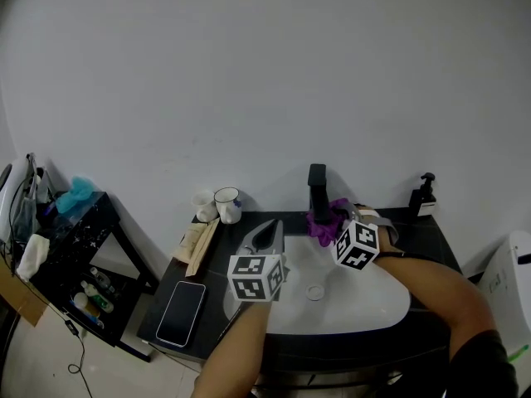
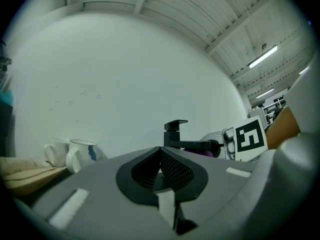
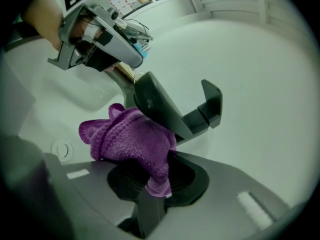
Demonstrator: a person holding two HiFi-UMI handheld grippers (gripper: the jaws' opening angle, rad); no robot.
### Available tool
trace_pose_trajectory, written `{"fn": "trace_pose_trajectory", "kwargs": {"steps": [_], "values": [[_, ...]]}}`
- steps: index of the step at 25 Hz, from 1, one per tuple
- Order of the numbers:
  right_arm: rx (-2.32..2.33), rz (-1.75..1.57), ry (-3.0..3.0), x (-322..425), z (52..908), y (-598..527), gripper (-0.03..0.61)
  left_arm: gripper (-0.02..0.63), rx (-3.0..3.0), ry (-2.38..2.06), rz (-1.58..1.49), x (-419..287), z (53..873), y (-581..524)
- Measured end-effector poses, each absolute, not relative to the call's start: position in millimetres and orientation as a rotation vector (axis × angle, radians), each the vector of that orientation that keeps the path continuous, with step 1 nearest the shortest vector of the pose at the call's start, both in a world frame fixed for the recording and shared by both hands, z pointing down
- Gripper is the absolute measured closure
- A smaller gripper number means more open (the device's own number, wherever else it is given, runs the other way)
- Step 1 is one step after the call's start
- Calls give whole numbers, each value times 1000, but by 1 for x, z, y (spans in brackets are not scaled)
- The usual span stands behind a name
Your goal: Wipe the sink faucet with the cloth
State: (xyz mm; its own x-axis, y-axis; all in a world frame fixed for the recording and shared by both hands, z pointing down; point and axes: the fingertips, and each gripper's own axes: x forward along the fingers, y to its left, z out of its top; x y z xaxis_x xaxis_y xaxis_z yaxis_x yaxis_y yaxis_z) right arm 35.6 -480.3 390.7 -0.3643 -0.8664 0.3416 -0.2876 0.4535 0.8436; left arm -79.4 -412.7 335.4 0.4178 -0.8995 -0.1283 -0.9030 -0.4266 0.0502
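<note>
The black faucet stands at the back of the white sink. My right gripper is shut on a purple cloth, which lies against the faucet's spout. In the right gripper view the bunched cloth fills the jaws of the right gripper and touches the underside of the dark spout. My left gripper hovers over the basin's left side, shut and empty. From the left gripper the faucet shows straight ahead.
Two cups and a folded beige item sit on the dark counter at left, with a phone near its front. A soap bottle stands at the back right. The drain lies mid-basin. A black shelf stands far left.
</note>
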Motion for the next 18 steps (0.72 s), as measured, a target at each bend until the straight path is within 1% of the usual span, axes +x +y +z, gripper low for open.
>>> {"fn": "trace_pose_trajectory", "kwargs": {"steps": [6,12,18], "values": [[922,-896,-1849,35,420,-472,506,595,-2622,1658,213,-79,335,-411],[881,-937,-1823,43,427,-457,506,595,-2621,1645,221,-79,333,-411],[978,-918,-1815,72,395,-467,506,595,-2616,1669,222,-82,334,-411]]}}
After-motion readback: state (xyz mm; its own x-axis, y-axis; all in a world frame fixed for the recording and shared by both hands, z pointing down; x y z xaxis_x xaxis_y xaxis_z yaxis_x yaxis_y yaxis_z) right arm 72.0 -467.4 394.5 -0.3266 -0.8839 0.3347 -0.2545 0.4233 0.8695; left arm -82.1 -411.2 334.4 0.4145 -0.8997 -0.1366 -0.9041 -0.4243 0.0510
